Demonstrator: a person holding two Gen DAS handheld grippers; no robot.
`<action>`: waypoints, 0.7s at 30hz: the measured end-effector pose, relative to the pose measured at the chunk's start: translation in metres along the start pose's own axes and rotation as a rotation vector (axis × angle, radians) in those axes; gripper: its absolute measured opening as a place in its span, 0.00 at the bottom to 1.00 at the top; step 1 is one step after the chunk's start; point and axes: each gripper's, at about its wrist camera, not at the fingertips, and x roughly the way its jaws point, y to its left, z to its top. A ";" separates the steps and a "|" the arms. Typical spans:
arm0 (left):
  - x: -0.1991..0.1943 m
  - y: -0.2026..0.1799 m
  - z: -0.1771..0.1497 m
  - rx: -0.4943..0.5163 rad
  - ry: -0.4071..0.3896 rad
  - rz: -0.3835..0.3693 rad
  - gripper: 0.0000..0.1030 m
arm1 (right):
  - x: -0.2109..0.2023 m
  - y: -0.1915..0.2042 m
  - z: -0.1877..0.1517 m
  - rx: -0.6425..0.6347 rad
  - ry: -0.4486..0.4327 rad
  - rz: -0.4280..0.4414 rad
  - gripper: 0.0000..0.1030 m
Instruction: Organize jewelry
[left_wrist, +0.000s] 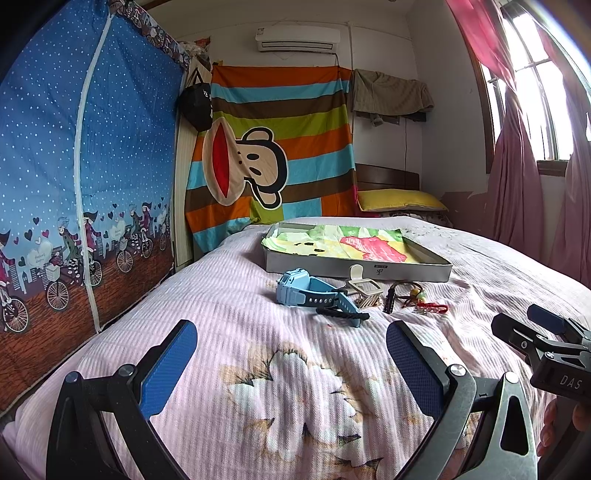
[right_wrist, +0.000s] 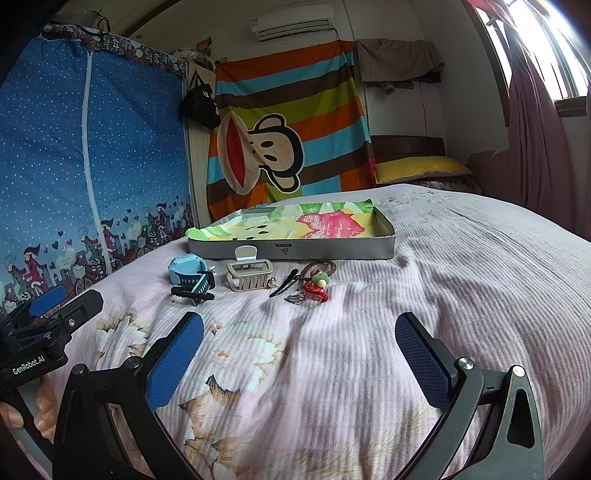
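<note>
Small accessories lie in a row on the pink bedspread, just in front of a shallow grey box (left_wrist: 369, 267) (right_wrist: 295, 253) lined with a colourful cloth. From the left: a light blue watch (left_wrist: 306, 291) (right_wrist: 190, 275), a beige claw hair clip (left_wrist: 364, 288) (right_wrist: 247, 277), a black hair pin (right_wrist: 283, 287), a brown hair tie with beads (right_wrist: 317, 275), a red cord (right_wrist: 317, 293) and a small ring (right_wrist: 295, 298). My left gripper (left_wrist: 291, 350) is open and empty, short of the watch. My right gripper (right_wrist: 299, 343) is open and empty too, near the bed's front.
A blue fabric wardrobe (left_wrist: 74, 166) stands along the bed's left side. A striped cartoon cloth (left_wrist: 273, 147) hangs behind the box. A yellow pillow (left_wrist: 399, 199) lies at the head, pink curtains (left_wrist: 517, 166) on the right. A hand (right_wrist: 40, 410) holds the left gripper's handle.
</note>
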 end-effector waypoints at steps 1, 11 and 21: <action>0.000 0.000 0.000 0.001 -0.001 0.001 1.00 | 0.000 0.000 0.000 0.001 0.000 0.000 0.99; 0.000 0.000 0.000 0.001 -0.001 0.001 1.00 | 0.000 0.000 0.000 0.001 -0.001 0.000 0.99; 0.000 0.000 0.000 0.002 -0.001 0.001 1.00 | -0.002 0.000 0.000 0.002 0.000 0.001 0.99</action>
